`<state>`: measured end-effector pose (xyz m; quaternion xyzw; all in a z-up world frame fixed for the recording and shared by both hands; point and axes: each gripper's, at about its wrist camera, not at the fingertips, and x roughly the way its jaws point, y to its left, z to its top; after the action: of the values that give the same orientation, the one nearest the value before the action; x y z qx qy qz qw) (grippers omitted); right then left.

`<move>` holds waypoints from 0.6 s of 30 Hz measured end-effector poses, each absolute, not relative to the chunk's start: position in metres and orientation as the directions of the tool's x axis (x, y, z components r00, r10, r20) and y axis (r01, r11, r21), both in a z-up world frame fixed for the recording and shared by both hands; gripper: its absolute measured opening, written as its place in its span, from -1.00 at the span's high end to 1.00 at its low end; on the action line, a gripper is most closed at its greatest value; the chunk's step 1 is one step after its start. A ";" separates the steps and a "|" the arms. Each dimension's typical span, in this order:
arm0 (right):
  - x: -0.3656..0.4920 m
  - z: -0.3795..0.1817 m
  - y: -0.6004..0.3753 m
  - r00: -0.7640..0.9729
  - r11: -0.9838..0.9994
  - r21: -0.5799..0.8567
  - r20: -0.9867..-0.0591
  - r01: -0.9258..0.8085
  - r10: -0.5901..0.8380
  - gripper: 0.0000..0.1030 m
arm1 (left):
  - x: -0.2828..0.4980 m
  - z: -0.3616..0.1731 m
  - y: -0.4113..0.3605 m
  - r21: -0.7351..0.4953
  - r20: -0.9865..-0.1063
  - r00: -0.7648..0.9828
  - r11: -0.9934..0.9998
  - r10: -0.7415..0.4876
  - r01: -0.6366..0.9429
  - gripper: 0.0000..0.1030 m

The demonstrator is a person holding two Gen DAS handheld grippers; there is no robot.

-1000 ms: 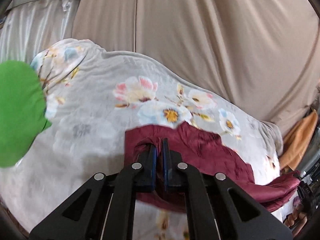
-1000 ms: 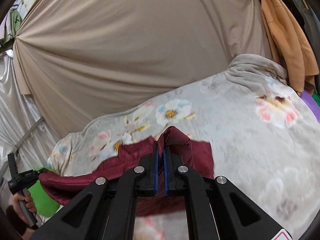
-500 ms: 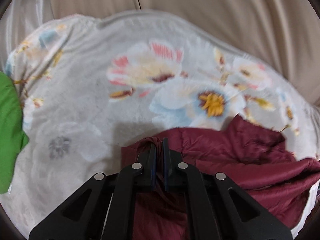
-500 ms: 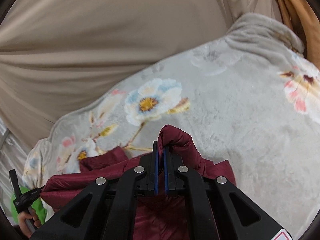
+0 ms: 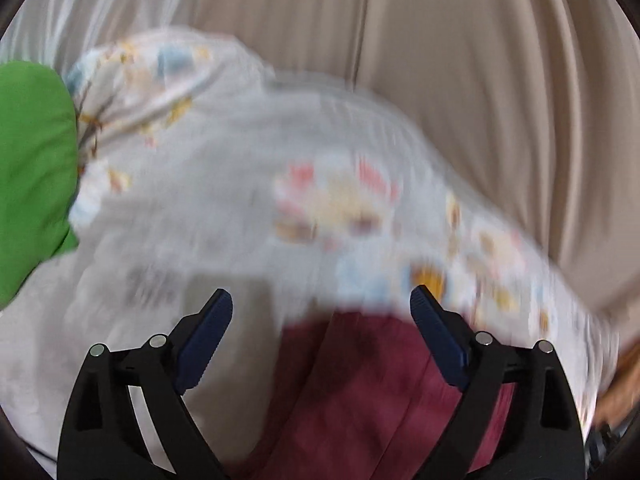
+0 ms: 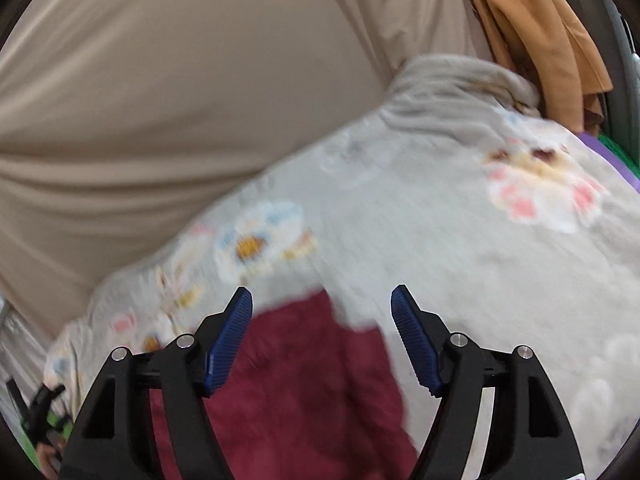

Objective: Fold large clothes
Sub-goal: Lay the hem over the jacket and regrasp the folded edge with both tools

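Both black two-finger tongs with ribbed blue pads stand wide apart, their jaws having just been opening: the left gripper (image 5: pixel 322 312) and the right gripper (image 6: pixel 322 312) each frame the dark red, slightly glossy garment (image 5: pixel 360 384) without pressing on it. The cloth lies released on the pale grey fleece blanket printed with pastel flowers (image 5: pixel 224 200), which covers the bed; its upper edge sits just ahead of the pads in both wrist views, and the rest runs below the frame. A bright green cushion-like shape (image 5: pixel 32 160) sits at the blanket's left end, and beige draped fabric (image 6: pixel 180 80) hangs behind.

Risks from here seem plain. Slippery fabric let go mid-motion may slide or spring back, spoiling the fold. Either open pad could snag a loose layer on withdrawal and drag it askew. Blur hides whether the edges lie matched.
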<state>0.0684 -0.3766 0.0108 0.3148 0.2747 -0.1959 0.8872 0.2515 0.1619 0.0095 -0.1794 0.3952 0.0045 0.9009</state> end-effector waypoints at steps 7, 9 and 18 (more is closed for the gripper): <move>0.027 -0.076 -0.352 0.649 0.706 0.477 -0.760 0.523 0.032 -0.38 | 0.196 -0.082 0.143 -0.288 -0.867 0.445 0.954 -0.223 -0.082 -0.70; 0.035 -0.087 -0.344 0.643 0.703 0.492 -0.763 0.514 0.063 -0.33 | 0.191 -0.082 0.138 -0.285 -0.859 0.462 0.956 -0.221 -0.073 -0.54; 0.007 -0.046 -0.327 0.662 0.739 0.496 -0.744 0.456 0.091 0.93 | 0.146 -0.041 0.140 -0.225 -0.875 0.422 0.971 -0.237 0.078 0.88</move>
<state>0.0070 -0.3270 -0.0455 0.3444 0.3968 -0.1080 0.8439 0.1459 0.1402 -0.0413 -0.0751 0.5295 -0.0935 0.8398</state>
